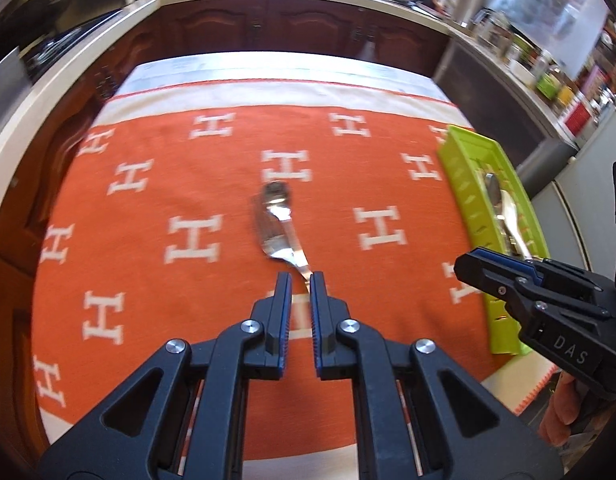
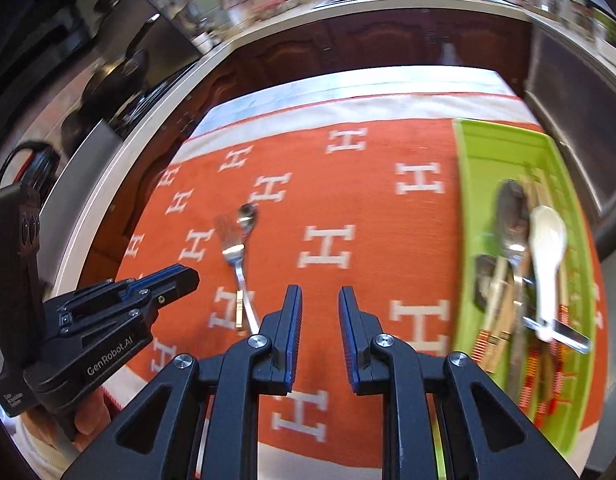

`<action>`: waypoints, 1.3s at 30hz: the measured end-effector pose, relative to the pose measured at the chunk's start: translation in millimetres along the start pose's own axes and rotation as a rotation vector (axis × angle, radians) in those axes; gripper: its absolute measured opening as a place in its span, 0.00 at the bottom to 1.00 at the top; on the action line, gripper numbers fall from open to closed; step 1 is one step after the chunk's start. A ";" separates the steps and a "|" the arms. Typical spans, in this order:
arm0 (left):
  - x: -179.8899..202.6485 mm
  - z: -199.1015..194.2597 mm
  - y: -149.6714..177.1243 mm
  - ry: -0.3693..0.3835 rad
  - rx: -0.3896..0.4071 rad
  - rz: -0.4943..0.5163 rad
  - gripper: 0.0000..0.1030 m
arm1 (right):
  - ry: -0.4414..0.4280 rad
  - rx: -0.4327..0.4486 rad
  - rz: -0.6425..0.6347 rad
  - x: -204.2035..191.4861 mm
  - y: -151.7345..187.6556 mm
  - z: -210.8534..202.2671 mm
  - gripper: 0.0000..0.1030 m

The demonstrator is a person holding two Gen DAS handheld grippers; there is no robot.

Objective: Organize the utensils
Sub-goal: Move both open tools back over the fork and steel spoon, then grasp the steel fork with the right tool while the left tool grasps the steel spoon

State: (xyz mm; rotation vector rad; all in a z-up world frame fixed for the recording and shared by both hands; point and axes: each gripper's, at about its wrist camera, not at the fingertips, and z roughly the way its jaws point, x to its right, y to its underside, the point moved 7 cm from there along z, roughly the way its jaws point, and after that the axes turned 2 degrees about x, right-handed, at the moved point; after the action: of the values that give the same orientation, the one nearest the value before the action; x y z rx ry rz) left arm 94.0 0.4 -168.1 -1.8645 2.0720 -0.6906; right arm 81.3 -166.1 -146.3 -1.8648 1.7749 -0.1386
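A shiny metal fork (image 1: 276, 236) and a small metal spoon (image 1: 277, 194) lie together on the orange cloth (image 1: 156, 184), well away from the green tray (image 1: 468, 184). The fork is long and thin. Its prongs point to the far end of the bench and its handle points back to the near end. The spoon's round bowl sits just past the fork's prongs, and its handle runs back beside the fork. The cloth looks woven and a bit rough, with white H shapes all over it and a pale edge. The tray is bright green plastic, long and narrow, with little slots in its walls. It lies along the right edge of the cloth. Inside the tray (image 2: 480, 208) are more things, all lying the long way of the tray: a smooth white spoon (image 2: 546, 248) with a deep bowl, a dark metal spoon (image 2: 510, 210), and other handles that are too blurry to tell. The left gripper (image 1: 300, 280) is over the fork's handle end, on the side away from the tray. Its jaws are almost closed with a thin gap, and nothing is gripped. The right gripper (image 2: 319, 294) is between the fork and the tray. Its jaws are a little apart and empty.
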 end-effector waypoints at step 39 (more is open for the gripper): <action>-66.7 32.0 36.9 -0.031 -0.081 -0.134 0.06 | 0.126 -0.153 -0.436 -96.3 8.6 131.4 0.41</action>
State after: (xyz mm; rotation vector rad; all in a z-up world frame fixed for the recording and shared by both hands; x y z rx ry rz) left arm 87.5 62.8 -221.8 -2.0601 1.9988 -0.6124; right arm 119.9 -32.8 -232.1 -2.3801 1.4637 -0.2944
